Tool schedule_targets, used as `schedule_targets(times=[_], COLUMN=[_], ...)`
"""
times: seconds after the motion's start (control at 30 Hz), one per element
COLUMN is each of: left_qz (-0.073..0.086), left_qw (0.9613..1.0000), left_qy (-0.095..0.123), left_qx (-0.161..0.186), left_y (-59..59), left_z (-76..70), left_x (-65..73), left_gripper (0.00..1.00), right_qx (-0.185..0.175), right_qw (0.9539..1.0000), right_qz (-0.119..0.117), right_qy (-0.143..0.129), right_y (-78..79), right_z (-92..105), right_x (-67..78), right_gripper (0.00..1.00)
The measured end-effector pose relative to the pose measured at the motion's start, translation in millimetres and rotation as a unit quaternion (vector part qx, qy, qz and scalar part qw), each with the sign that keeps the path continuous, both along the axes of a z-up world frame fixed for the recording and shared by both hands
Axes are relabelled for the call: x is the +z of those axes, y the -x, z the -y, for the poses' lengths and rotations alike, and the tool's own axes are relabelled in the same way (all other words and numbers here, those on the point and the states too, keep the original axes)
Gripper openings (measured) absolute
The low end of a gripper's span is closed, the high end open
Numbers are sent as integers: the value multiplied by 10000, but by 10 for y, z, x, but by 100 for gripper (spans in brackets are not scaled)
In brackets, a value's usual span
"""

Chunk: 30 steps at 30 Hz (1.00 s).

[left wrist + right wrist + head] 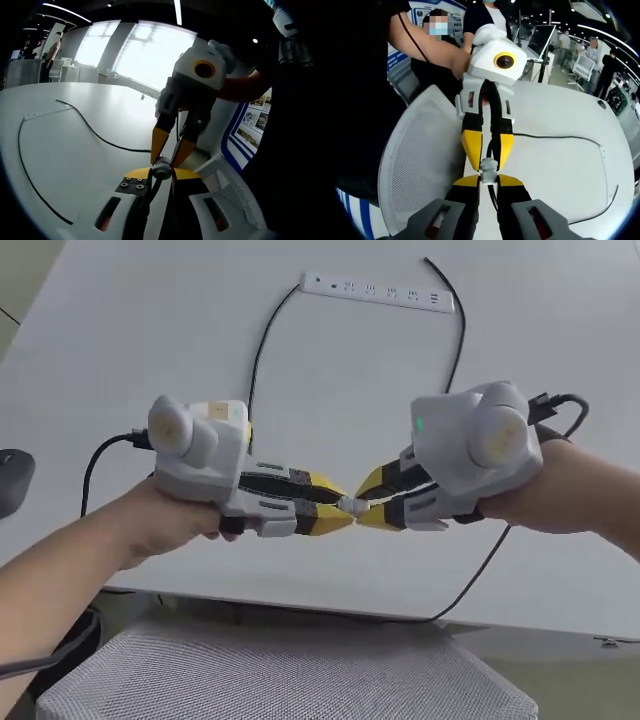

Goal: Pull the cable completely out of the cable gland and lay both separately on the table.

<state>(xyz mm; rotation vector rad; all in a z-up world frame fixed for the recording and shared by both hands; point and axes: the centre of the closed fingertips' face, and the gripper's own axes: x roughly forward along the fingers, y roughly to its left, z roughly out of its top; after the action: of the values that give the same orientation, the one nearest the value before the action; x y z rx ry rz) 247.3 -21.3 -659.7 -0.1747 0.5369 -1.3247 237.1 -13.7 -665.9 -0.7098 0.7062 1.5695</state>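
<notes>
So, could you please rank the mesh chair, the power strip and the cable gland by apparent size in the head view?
1. mesh chair: largest, though nearness to the camera helps.
2. power strip: middle, though farthest away.
3. cable gland: smallest.

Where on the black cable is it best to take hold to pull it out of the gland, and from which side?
Take the black cable just behind the cable gland, jaws across it, with the right hand-held gripper coming from its own side while the left hand-held gripper holds the gland. The cable leaves the gland straight there, so a straight pull should free it.
</notes>
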Motion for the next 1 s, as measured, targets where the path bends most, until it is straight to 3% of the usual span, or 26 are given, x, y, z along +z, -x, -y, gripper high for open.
schedule_targets(times=[0.33, 0.43, 0.63, 0.7, 0.8, 0.87, 0.93, 1.0], left_qz=[-1, -36, -107, -115, -45, 2, 35, 79], left_qw=[10000, 9999, 9999, 9999, 9999, 9998, 9998, 9997], left_qy=[-42, -79, -96, 10, -19, -21, -4, -14], left_qx=[36, 61, 68, 117, 148, 175, 220, 225], left_y=[6, -4, 5, -9, -24, -33, -43, -41], left_z=[9, 3, -28, -47, -66, -84, -110, -122], left_x=[2, -4, 13, 60, 76, 87, 106, 117], left_gripper=[16, 15, 15, 14, 14, 14, 14, 15], right_qx=[-29, 18, -19, -87, -396, -545, -832, -1304], right_qw=[10000, 9999, 9997, 9995, 9978, 9950, 9848, 9653], right_qz=[24, 137, 76, -18, -318, -645, -1254, -1993], right_qy=[-15, -46, -241, -314, -418, -539, -864, -1075], right_y=[4, 3, -6, -21, -74, -68, -64, -134], right_z=[6, 0, -24, -35, -36, -29, -43, -11], right_x=[-5, -18, 3, 22, 46, 85, 178, 237], right_gripper=[7, 8, 9, 10, 21, 22, 22, 24])
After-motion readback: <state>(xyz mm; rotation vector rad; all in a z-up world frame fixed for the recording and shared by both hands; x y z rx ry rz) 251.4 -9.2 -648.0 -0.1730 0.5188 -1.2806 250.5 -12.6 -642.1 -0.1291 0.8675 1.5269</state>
